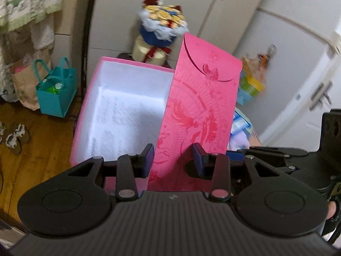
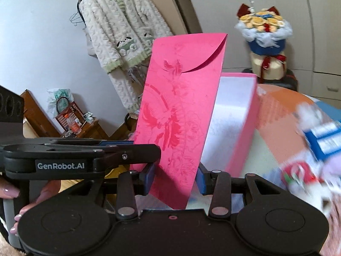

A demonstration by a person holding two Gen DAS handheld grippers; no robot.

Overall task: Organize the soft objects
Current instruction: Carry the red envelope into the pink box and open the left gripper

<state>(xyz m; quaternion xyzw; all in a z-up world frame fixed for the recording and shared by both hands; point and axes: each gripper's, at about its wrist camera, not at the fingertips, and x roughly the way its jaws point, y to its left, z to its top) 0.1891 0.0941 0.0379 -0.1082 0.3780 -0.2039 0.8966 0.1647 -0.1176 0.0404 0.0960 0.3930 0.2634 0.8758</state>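
A pink-red envelope (image 1: 200, 111) with a printed phoenix pattern stands upright between both grippers; it also shows in the right wrist view (image 2: 181, 111). My left gripper (image 1: 173, 160) has its blue pads on either side of the envelope's lower part, jaws fairly wide. My right gripper (image 2: 174, 176) holds the envelope's lower edges between its pads. The left gripper's body (image 2: 64, 160) shows at the left of the right wrist view, close beside the envelope. An open pink box (image 1: 102, 81) with a white inside and a printed sheet at its bottom sits just behind the envelope; it also shows in the right wrist view (image 2: 245, 128).
A flower bouquet (image 1: 162, 23) stands behind the box. A teal gift bag (image 1: 56, 89) and a paper bag sit on the wooden floor at left. White cupboards are behind. A fluffy cardigan (image 2: 119, 32) hangs on a rack. Blurred packets (image 2: 324, 136) lie on the surface at right.
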